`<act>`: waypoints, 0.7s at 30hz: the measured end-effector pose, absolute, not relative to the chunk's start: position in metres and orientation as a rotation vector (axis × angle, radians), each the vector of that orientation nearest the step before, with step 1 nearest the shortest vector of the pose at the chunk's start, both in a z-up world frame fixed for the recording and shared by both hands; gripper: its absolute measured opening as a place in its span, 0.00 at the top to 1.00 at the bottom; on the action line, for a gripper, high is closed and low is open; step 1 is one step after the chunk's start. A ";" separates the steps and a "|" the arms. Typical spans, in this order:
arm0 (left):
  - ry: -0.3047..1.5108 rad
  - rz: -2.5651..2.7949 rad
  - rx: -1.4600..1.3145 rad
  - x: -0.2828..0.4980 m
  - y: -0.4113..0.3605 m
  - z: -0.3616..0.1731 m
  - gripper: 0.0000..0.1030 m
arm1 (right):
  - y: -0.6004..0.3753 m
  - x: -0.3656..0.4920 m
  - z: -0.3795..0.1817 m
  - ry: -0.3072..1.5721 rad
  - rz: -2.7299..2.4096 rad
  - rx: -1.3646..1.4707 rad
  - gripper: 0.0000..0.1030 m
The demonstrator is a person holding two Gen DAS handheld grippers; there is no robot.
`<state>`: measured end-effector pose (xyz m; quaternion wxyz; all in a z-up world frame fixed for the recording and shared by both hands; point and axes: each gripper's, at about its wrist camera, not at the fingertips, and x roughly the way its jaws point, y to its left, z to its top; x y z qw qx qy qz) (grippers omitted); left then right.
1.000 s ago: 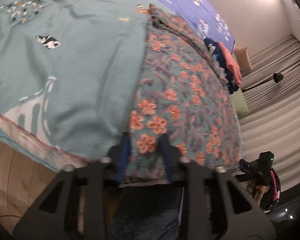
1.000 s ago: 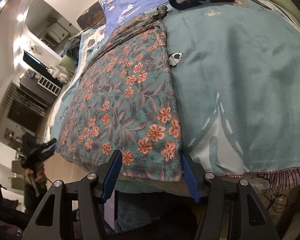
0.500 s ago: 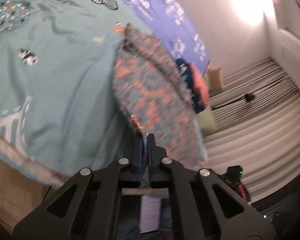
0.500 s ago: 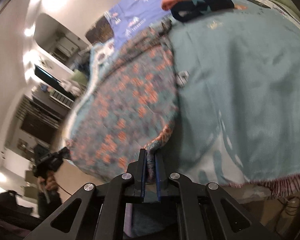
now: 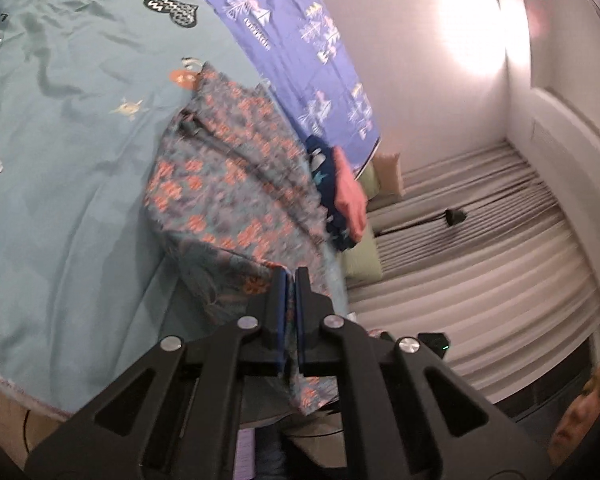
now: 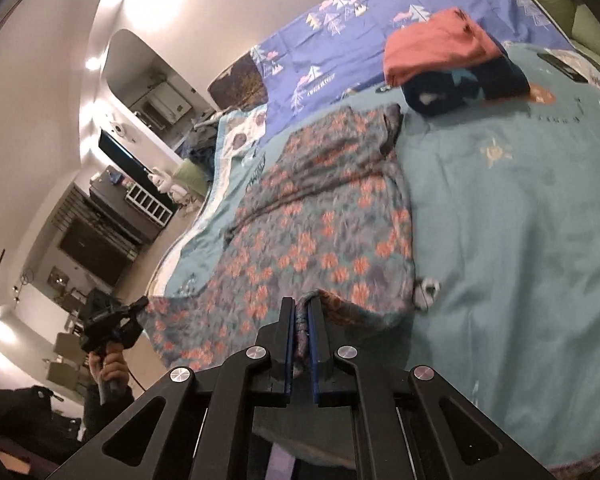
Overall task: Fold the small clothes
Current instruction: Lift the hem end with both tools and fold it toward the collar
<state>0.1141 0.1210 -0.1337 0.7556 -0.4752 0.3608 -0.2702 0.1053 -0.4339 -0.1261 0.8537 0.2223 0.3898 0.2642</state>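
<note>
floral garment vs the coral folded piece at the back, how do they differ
The floral garment lies spread out across the teal blanket, its near edge pinched up; the coral piece is folded small, on a navy garment. The floral is patterned, the coral plain. Both are on the bed.

Floral garment (image 5: 228,184): print smeared by motion blur in both wrist views; hem corners hidden between the closed fingers of each hand-held gripper. Navy folded piece (image 6: 456,88) half covered by coral folded piece (image 6: 436,54). Teal bedspread (image 5: 60,160) cut off at frame edge. Shelf clutter (image 6: 148,200) too small to identify. Person's face cropped at left view's corner.
</note>
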 end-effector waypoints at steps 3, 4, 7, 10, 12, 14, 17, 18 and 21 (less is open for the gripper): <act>0.730 -0.602 -1.053 0.129 0.125 -0.117 0.95 | -0.435 0.119 -0.116 0.795 0.579 0.486 0.95; 0.715 -0.609 -1.052 0.132 0.126 -0.113 0.95 | -0.433 0.125 -0.112 0.786 0.580 0.483 0.95; 0.671 -0.629 -1.023 0.151 0.121 -0.094 0.98 | -0.428 0.145 -0.098 0.758 0.591 0.479 0.95; 0.635 -0.651 -1.026 0.171 0.120 -0.079 0.98 | -0.425 0.167 -0.081 0.723 0.613 0.495 0.95; 0.612 -0.656 -1.017 0.185 0.119 -0.068 0.98 | -0.422 0.182 -0.070 0.702 0.629 0.502 0.95; 0.608 -0.649 -0.989 0.198 0.118 -0.060 0.98 | -0.419 0.198 -0.060 0.687 0.636 0.493 0.96; 0.671 -0.655 -0.936 0.202 0.114 -0.064 0.98 | -0.412 0.219 -0.055 0.686 0.639 0.485 0.95; 0.696 -0.647 -0.919 0.199 0.113 -0.068 0.98 | -0.410 0.222 -0.057 0.691 0.639 0.490 0.96; 0.824 -0.569 -0.849 0.183 0.113 -0.094 0.91 | -0.410 0.218 -0.066 0.708 0.643 0.489 0.95</act>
